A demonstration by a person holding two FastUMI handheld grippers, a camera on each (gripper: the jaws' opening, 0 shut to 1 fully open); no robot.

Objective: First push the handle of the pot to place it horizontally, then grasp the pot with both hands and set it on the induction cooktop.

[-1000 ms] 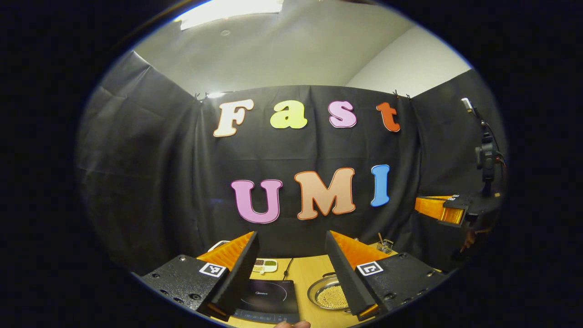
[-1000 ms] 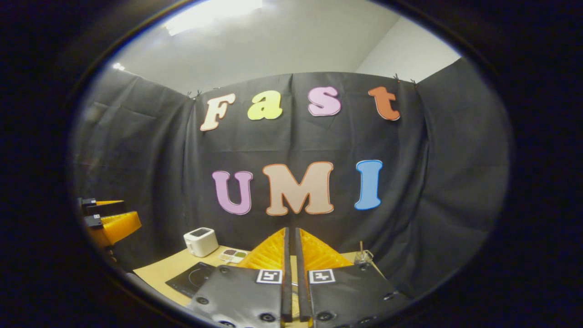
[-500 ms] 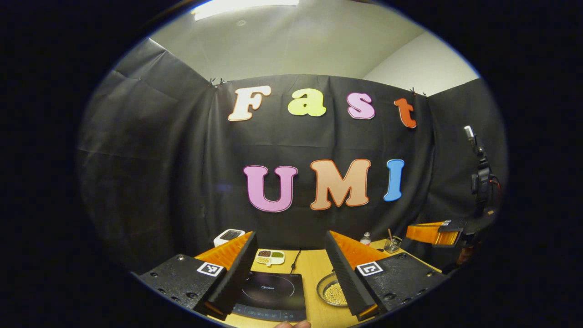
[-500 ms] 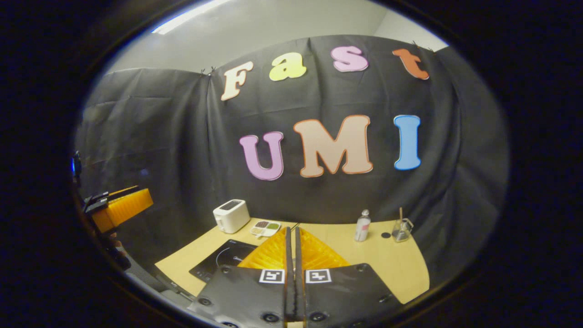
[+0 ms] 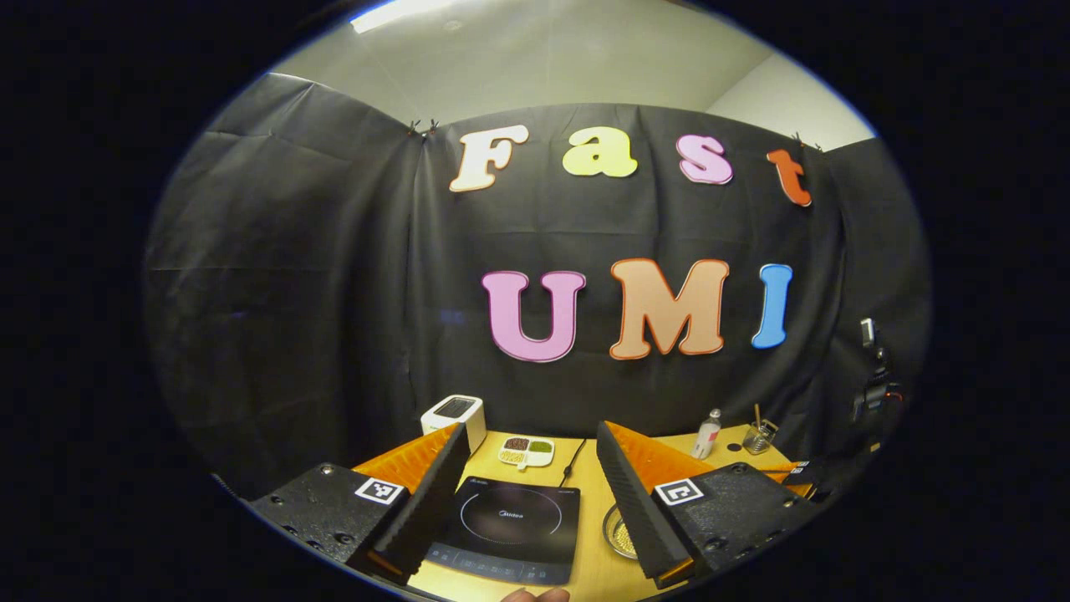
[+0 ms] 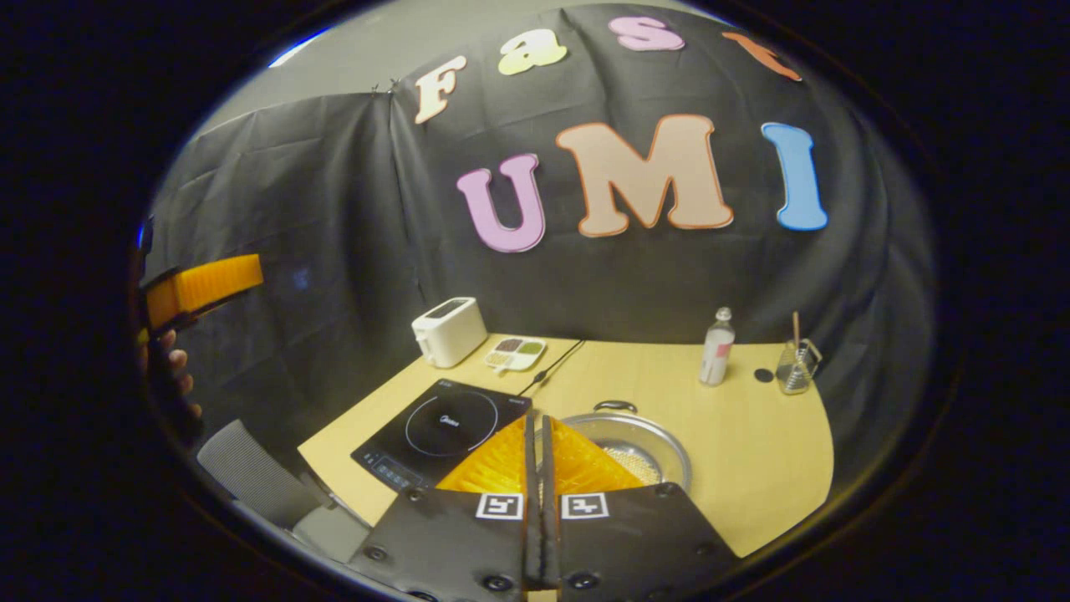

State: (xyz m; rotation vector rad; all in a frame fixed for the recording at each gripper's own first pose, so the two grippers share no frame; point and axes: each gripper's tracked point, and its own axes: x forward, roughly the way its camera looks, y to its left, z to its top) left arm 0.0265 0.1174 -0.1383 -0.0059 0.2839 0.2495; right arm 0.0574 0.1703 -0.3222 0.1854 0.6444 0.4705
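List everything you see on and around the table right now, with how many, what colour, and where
pot: one, silver, yellow grains inside, right of the cooktop
induction cooktop: one, black, table's front left
toaster: one, white, back left corner
divided dish: one, white, beside the toaster
cable: one, black, behind the cooktop
bottle: one, clear, back right
glass jar: one, clear with a stick, far right
table: one, light wood
chair: one, grey, at the table's left
left gripper: open, above the cooktop
right gripper: shut, near the pot
hand: one, holding the left gripper
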